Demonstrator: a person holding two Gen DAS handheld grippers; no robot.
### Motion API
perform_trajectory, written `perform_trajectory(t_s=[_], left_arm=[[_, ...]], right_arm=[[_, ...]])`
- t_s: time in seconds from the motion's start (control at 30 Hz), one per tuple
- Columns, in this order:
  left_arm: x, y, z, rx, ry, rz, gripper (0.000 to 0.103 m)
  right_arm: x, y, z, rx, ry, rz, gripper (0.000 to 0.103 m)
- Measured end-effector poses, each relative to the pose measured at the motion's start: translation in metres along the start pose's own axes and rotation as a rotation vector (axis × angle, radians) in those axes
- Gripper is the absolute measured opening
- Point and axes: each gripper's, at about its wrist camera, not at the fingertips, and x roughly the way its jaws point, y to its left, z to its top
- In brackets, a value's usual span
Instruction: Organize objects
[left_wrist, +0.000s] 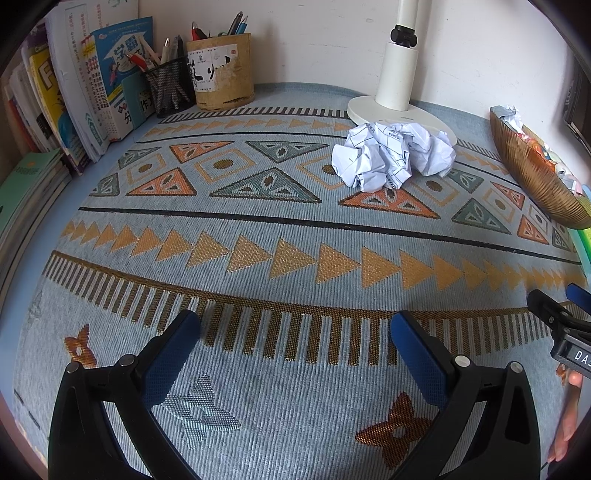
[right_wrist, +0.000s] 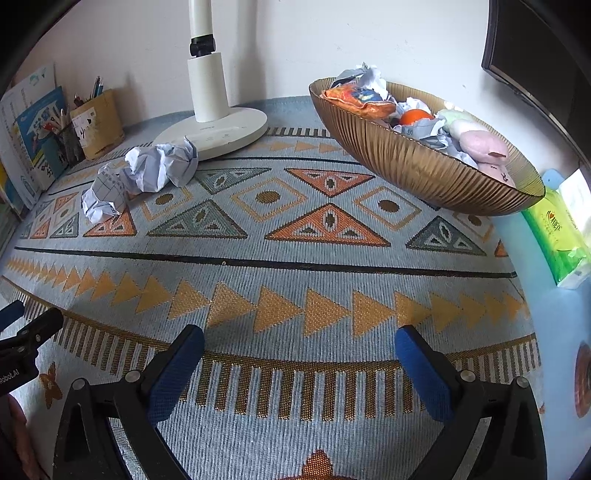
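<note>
Two crumpled paper balls lie together on the patterned cloth beside the lamp base; in the right wrist view the same paper balls sit far left. A ribbed brown bowl at the right holds paper wads, an orange ball, a snack packet and pastel soft items; its edge shows as the bowl in the left wrist view. My left gripper hovers open over the cloth's near part, nothing between its blue pads. My right gripper is likewise open with nothing in it, well short of the bowl and papers.
A white lamp base stands at the back. Two pen holders and leaning books fill the back left. A green tissue pack lies at the right edge, and a dark monitor stands behind the bowl.
</note>
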Motion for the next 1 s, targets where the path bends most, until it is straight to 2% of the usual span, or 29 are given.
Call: perform_trajectory(t_s=[1.0], left_arm=[[-0.0008, 0.0006, 0.0014, 0.001, 0.002, -0.001, 0.103]], right_arm=[[-0.0021, 0.0055, -0.0017, -0.014, -0.005, -0.007, 0.103]])
